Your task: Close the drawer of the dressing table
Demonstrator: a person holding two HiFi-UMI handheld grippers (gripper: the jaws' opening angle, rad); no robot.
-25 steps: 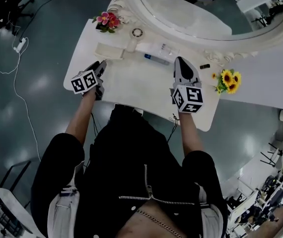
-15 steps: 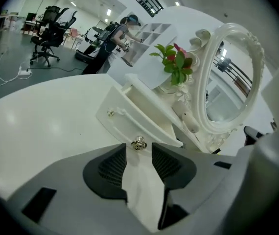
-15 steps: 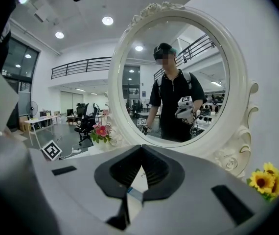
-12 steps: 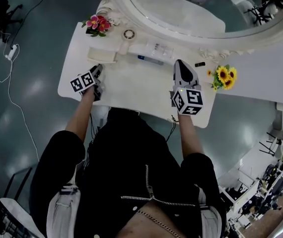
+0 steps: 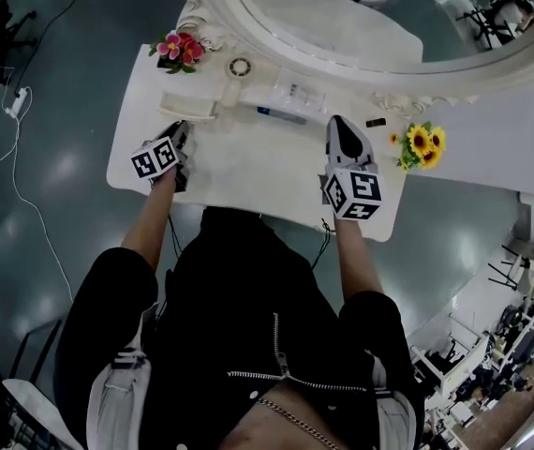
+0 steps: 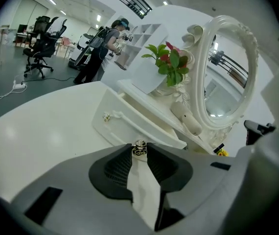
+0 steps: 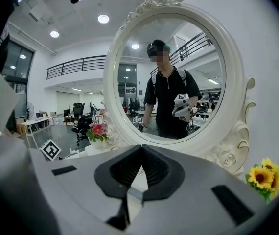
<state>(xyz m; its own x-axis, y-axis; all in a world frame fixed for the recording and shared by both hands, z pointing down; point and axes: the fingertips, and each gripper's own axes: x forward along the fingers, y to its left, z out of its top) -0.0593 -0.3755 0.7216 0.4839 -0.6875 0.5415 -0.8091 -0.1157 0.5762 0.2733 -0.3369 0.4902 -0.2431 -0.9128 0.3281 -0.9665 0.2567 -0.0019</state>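
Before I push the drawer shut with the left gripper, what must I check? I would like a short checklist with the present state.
1. The drawer open: ok, it stands out.
2. The knob between the left gripper's fingers, which have just been closing: ok.
3. Fingers pressing on the knob: ok, they touch both sides.
4. Nothing sticking out of the drawer: cannot tell, inside hidden.
5. The right gripper shut, empty, away from the drawer: ok.

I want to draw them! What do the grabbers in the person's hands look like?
The left gripper and right gripper are pale grey with black ribbed pads. Each carries a cube of black-and-white square markers. The person's sleeves are black and short.
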